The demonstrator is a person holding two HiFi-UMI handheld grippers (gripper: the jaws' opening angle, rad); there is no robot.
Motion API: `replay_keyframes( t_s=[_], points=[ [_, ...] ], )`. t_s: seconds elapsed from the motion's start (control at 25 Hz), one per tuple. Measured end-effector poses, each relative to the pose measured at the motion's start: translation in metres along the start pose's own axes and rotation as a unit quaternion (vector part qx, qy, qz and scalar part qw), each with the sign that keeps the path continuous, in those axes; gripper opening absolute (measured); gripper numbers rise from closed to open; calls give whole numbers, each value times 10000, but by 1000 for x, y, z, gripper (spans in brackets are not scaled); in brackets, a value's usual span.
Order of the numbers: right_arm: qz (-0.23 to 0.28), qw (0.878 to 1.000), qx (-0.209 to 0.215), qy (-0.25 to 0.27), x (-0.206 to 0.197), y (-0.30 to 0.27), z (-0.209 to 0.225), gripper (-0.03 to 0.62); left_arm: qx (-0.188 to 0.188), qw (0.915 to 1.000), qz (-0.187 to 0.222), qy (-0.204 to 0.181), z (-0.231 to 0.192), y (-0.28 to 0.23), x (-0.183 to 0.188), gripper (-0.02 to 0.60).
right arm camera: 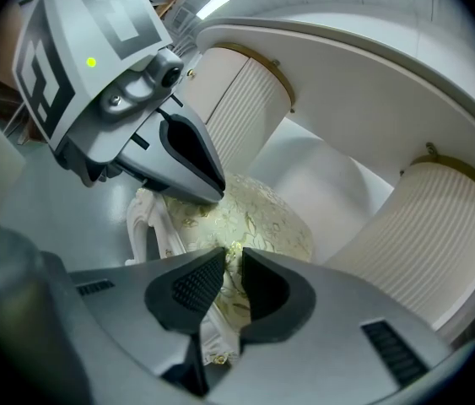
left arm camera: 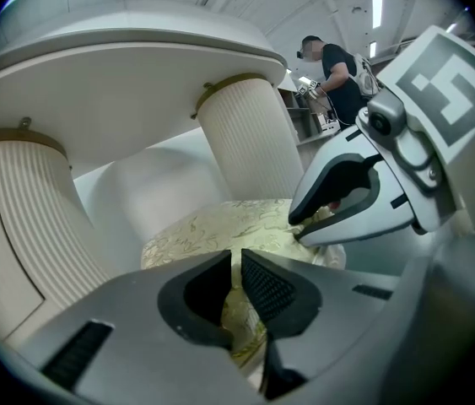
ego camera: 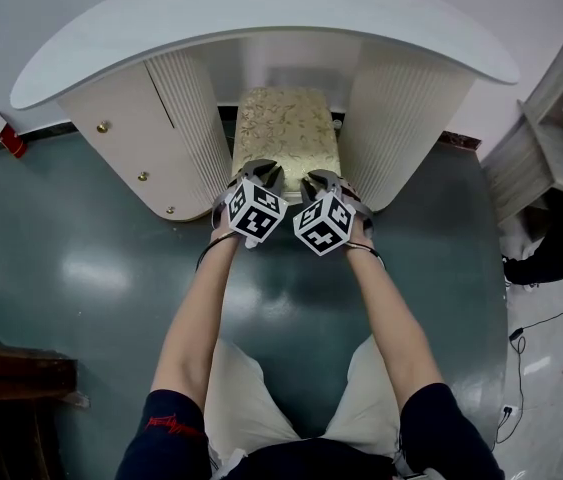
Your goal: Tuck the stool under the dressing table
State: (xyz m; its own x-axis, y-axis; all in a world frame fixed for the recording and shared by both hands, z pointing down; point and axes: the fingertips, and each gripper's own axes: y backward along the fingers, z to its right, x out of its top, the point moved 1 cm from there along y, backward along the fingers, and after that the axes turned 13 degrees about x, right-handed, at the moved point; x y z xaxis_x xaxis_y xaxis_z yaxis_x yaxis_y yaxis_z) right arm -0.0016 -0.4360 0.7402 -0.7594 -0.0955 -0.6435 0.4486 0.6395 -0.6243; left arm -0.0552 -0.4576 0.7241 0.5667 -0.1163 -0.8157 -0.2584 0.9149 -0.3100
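The stool (ego camera: 286,128), with a cream and gold patterned cushion, stands in the gap between the two ribbed pedestals of the white dressing table (ego camera: 261,18), its far part under the curved top. Both grippers meet its near edge side by side. My left gripper (ego camera: 261,171) has its jaws drawn together to a thin slit (left arm camera: 237,256), tips against the stool cushion (left arm camera: 212,230). My right gripper (ego camera: 323,178) looks the same (right arm camera: 233,256), its tips over the stool's near corner (right arm camera: 262,213). Nothing shows clamped between either pair.
The left pedestal (ego camera: 136,138) has a door with gold knobs; the right pedestal (ego camera: 401,118) stands close beside the stool. A red object (ego camera: 3,133) lies by the left wall, a white shelf unit (ego camera: 551,138) and cables (ego camera: 541,328) at right. A person (left arm camera: 334,66) stands far behind.
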Motion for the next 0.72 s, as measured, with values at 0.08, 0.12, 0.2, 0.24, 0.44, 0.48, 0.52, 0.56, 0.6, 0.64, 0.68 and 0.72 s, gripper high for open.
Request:
replay_keyframes(
  t_s=[0.08, 0.12, 0.2, 0.24, 0.44, 0.48, 0.52, 0.56, 0.6, 0.64, 0.68, 0.72],
  points=[
    [-28, 10000, -21, -6, 0, -4, 4, 80, 39, 10000, 16, 66, -2, -4, 0, 49],
    [-48, 10000, -20, -15, 0, -6, 6, 80, 61, 9999, 22, 103, -3, -6, 0, 49],
    [-81, 10000, 4, -44, 1, -9, 8, 78, 102, 9998, 18, 168, -4, -8, 0, 49],
    [-88, 9999, 8, -57, 1, -10, 8, 78, 122, 9997, 12, 196, -5, -8, 0, 48],
    [-112, 9998, -75, -117, 2, -16, 17, 75, 192, 9992, -1, 361, -8, -4, -3, 49],
    [-114, 9998, -59, -160, 2, -18, 19, 75, 192, 9990, -8, 400, -8, -4, -5, 48],
    [-119, 9997, -48, -193, 3, -19, 21, 75, 194, 9988, -19, 444, -9, -3, -7, 48],
    [-130, 9997, -49, -210, 3, -21, 22, 75, 196, 9986, -38, 490, -9, -2, -9, 48],
    [-145, 9996, -63, -220, 3, -23, 24, 75, 192, 9984, -67, 529, -9, -2, -12, 48],
    [-163, 9996, -85, -233, 2, -25, 25, 75, 179, 9983, -105, 549, -8, -1, -15, 48],
    [-184, 9995, -108, -251, 2, -26, 27, 74, 159, 9983, -143, 547, -7, 0, -18, 48],
    [-205, 9993, -131, -269, 2, -28, 30, 73, 142, 9983, -175, 533, -5, 0, -21, 48]
  ],
)
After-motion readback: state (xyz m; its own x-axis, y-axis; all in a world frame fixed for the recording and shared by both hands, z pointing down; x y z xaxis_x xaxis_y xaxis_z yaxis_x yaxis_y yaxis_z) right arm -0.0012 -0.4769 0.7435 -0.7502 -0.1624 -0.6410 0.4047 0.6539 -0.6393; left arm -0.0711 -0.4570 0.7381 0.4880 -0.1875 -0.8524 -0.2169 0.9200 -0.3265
